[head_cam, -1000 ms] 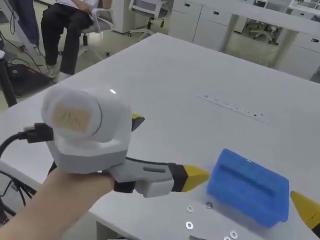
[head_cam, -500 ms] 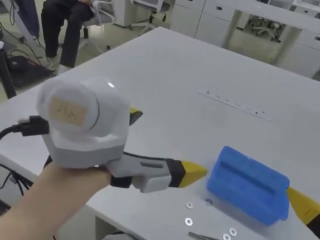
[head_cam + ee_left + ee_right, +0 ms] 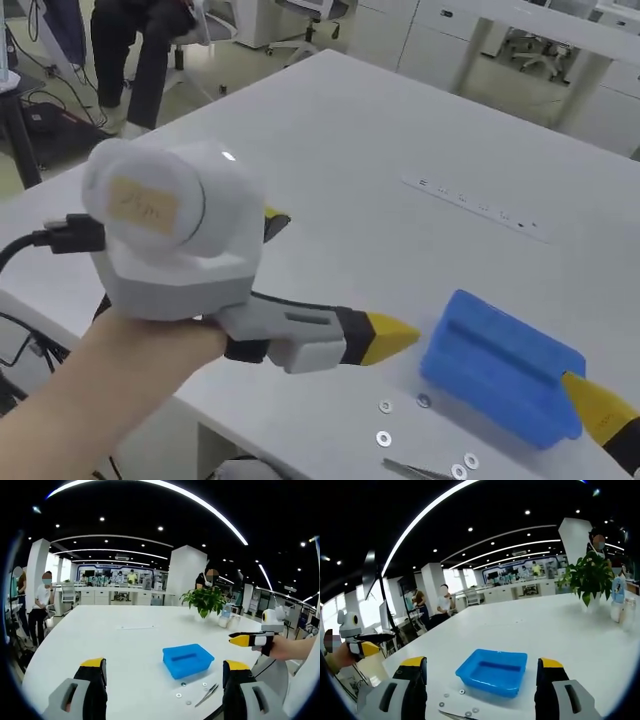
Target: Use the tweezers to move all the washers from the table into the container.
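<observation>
A blue rectangular container (image 3: 500, 365) sits near the table's front edge. Several small metal washers (image 3: 385, 406) lie loose on the table in front of it, with metal tweezers (image 3: 415, 468) beside them. My left gripper (image 3: 338, 280) hovers open to the left of the container, holding nothing. My right gripper's yellow fingertip (image 3: 592, 402) shows at the container's right end. The left gripper view has the container (image 3: 187, 660), washers (image 3: 183, 684) and tweezers (image 3: 210, 694) ahead of the open left gripper (image 3: 164, 665). The right gripper (image 3: 481, 662) is open before the container (image 3: 492, 672) and washers (image 3: 462, 691).
The white table (image 3: 330, 150) stretches far back, with a recessed socket strip (image 3: 470, 205). A potted plant (image 3: 590, 577) and bottles stand at the far end. Office chairs and a seated person (image 3: 140, 30) are beyond the table's left corner.
Only the head camera has drifted a little. Both grippers stay open in about the same places, and the washers and tweezers lie as before.
</observation>
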`<state>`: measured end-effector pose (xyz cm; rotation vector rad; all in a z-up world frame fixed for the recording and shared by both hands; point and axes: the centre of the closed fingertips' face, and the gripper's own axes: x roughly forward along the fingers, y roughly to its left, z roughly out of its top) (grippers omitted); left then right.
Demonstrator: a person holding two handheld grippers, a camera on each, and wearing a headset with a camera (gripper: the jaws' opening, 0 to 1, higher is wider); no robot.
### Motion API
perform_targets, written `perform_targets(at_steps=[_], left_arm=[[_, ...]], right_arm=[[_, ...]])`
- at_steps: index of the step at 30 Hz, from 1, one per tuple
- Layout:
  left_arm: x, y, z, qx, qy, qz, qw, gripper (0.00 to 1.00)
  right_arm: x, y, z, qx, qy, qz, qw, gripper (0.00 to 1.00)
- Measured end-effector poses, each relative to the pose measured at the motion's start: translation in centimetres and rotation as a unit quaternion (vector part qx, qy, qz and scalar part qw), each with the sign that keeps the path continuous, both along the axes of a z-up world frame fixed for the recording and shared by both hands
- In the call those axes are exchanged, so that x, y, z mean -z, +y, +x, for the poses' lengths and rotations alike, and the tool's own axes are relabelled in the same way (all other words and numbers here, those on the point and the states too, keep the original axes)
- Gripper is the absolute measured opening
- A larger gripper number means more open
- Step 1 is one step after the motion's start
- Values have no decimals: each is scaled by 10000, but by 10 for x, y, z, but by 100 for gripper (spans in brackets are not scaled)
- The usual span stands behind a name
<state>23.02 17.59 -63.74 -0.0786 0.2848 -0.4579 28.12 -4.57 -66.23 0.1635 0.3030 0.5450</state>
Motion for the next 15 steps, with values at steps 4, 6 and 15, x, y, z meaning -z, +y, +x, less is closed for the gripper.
perform_targets(at_steps=[4,6,15], left_arm=[[3,-3,-1,74,38,30,10000,99],[4,-4,-1,100,51,51,9999,99],[9,-8,1,209,118,60,9997,99]], right_arm=[[1,2,0,-20,8,7,10000,90],[2,2,1,-31,16,-14,10000,90],[8,-2,1,-32,84,-107,9999,90]])
